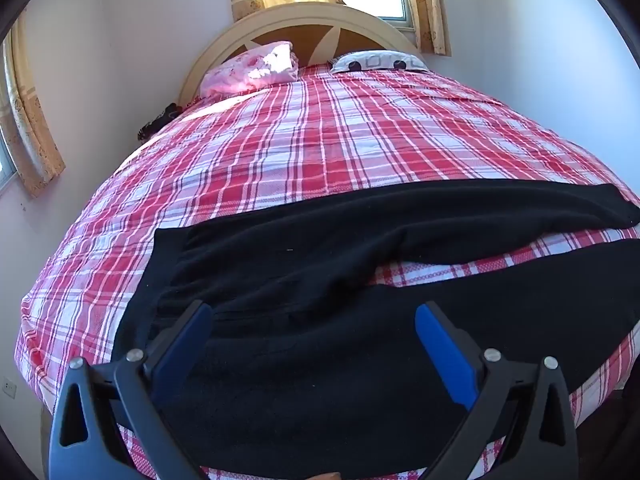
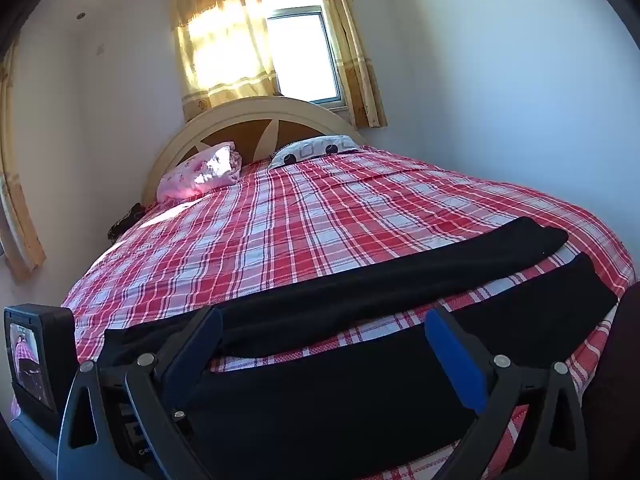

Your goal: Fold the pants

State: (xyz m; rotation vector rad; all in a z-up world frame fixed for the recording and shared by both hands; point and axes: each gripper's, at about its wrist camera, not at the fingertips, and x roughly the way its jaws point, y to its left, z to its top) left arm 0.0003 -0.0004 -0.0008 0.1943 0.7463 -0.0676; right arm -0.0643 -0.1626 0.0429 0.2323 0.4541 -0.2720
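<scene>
Left wrist view: my left hand-held gripper [image 1: 313, 320] hangs released over the waist end of the black pants [image 1: 320, 264], spread flat on the bed [image 1: 320, 140]. I judge folding not begun; next, grasp the waistband.

Right wrist view: right hand-held gripper [image 2: 323, 326] released above the near leg. Near hem cut off.

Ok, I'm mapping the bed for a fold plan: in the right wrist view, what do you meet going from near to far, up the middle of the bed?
right gripper, open → near leg of the black pants → strip of plaid sheet → far pant leg → patterned pillow → headboard → window
</scene>
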